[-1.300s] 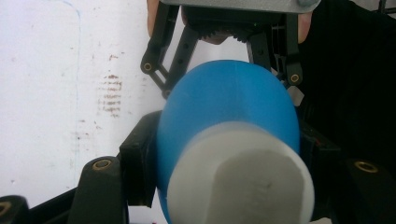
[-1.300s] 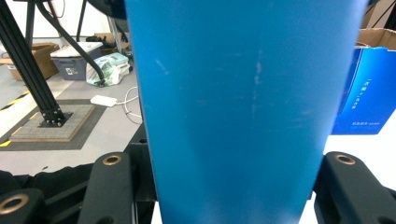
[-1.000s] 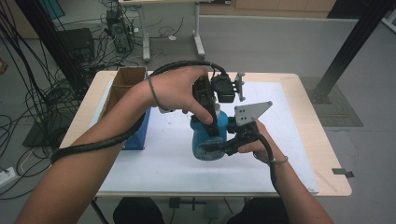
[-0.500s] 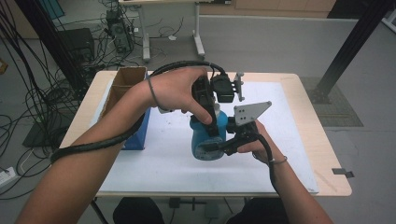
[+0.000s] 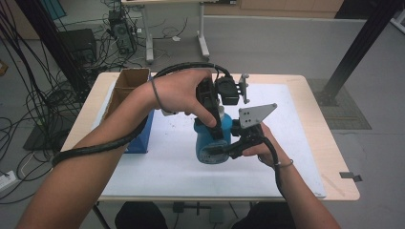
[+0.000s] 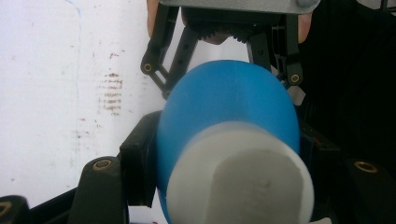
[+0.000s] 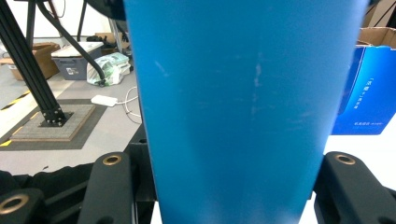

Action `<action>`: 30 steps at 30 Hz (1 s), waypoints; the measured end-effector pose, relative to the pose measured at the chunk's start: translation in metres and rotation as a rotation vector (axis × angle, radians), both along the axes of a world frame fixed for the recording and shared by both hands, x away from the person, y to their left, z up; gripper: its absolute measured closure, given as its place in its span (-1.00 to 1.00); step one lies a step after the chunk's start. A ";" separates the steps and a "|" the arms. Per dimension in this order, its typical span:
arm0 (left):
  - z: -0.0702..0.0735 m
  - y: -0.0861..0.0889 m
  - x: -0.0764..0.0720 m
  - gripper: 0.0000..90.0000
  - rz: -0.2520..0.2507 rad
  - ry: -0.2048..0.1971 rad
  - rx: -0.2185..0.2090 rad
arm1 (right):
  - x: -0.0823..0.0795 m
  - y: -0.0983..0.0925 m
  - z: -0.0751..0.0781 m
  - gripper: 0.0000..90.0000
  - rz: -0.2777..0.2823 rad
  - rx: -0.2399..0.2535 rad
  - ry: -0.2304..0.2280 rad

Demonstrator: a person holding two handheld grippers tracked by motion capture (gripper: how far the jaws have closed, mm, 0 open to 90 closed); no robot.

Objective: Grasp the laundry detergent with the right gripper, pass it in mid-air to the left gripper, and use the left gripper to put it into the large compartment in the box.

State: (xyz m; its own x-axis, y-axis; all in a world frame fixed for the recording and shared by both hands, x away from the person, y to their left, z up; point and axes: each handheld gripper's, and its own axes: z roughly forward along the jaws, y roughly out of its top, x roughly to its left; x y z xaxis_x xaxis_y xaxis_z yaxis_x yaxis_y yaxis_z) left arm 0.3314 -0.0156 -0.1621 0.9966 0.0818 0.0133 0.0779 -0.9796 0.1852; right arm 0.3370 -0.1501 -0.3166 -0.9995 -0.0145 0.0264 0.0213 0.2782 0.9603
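Open blue box (image 5: 138,129) stands left of the gripped blue bottle (image 5: 210,143).

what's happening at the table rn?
A person works a blue bottle with two handheld grippers over the white mat. The right gripper clamps the bottle's body from the side, and the left gripper comes from above, shut around its upper end near the white cap. An open blue cardboard box sits at the table's left.

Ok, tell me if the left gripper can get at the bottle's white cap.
Probably yes: the left gripper comes down from above and already clamps the bottle near its white cap, while the right gripper holds the body lower.
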 end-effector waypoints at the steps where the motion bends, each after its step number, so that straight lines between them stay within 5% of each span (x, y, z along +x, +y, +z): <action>1: 0.000 0.000 0.000 -0.17 0.000 0.000 0.000 | 0.000 0.000 0.000 -0.03 0.000 -0.002 0.001; 30: 0.001 0.002 0.000 -0.16 0.000 -0.005 -0.002 | 0.002 0.001 0.000 -0.03 0.006 0.005 -0.001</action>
